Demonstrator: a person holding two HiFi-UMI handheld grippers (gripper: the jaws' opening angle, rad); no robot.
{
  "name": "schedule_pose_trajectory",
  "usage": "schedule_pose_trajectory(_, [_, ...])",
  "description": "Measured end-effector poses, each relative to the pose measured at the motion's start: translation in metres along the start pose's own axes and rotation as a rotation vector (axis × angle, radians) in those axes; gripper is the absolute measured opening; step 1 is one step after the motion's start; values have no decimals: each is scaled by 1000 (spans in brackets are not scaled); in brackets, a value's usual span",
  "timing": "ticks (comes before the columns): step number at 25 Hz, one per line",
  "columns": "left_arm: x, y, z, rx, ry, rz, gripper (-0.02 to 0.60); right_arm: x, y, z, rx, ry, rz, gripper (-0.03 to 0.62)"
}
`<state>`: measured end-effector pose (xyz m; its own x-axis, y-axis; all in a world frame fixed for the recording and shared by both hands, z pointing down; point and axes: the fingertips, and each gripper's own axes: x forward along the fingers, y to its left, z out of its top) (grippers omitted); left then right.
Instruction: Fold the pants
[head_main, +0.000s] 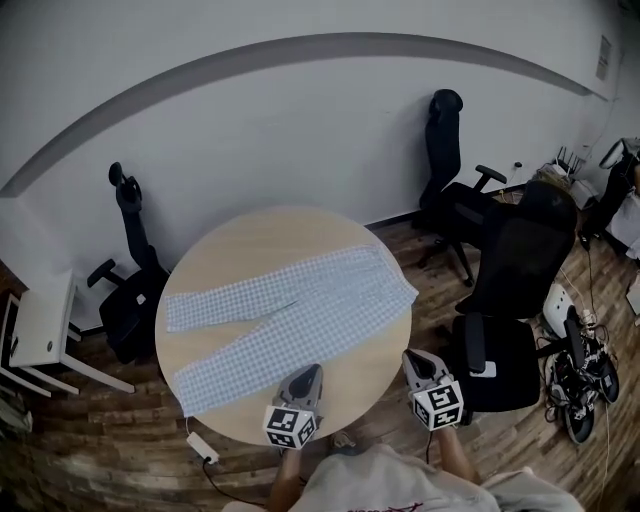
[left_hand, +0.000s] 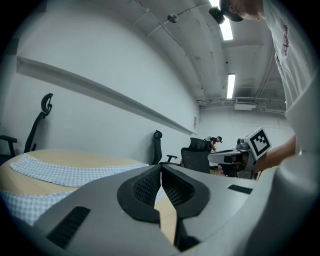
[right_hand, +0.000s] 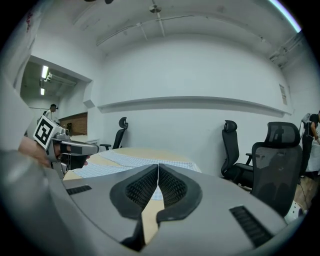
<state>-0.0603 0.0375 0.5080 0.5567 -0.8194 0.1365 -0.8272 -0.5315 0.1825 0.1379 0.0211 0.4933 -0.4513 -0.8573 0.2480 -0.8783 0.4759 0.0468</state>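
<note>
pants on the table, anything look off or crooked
Nothing stands out. The pants lie flat and unfolded on the round table, with the legs splayed apart. The nearer leg's cuff reaches the table's edge.

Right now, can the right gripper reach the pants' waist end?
Probably yes. The right gripper, shut and empty, is by the near edge of the table, and the pants lie flat with the waist end on its side, nothing between. It must open first.

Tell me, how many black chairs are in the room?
3. One chair is left of the table, one by the wall behind it, one at its right. Others may be hidden.
</note>
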Motion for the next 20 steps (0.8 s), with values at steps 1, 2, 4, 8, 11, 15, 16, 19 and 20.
schedule_pose_trajectory(1, [4,7,0,-3,2,-6,32,7,-1,1,0,5,-5,29])
schedule_pose_trajectory(2, [9,13,0,-5,5,-12,32,13,-2,1,0,9,-11,29])
schedule_pose_trajectory(4, [17,22,1,-9,11,-23,32,22,-6,2,0,17,-24,29])
schedule_pose_trajectory(8, [30,35,1,-16,16,-33,32,36,-17,1,5,33,-44,29])
schedule_pose_trajectory(11, [41,43,0,-22,27,-27,32,47,-27,0,0,46,-43,29])
schedule_pose_trajectory(15, [57,50,7,-24,41,5,32,64,-49,3,6,63,-26,29])
schedule_pose_trajectory(16, [60,53,7,-23,46,20,32,70,-54,2,9,66,-14,29])
schedule_pose_trajectory(19, [76,67,9,-10,55,68,32,97,-72,-2,14,67,22,29])
schedule_pose_trajectory(20, [83,72,10,-7,57,86,32,108,-79,-4,17,67,33,29])
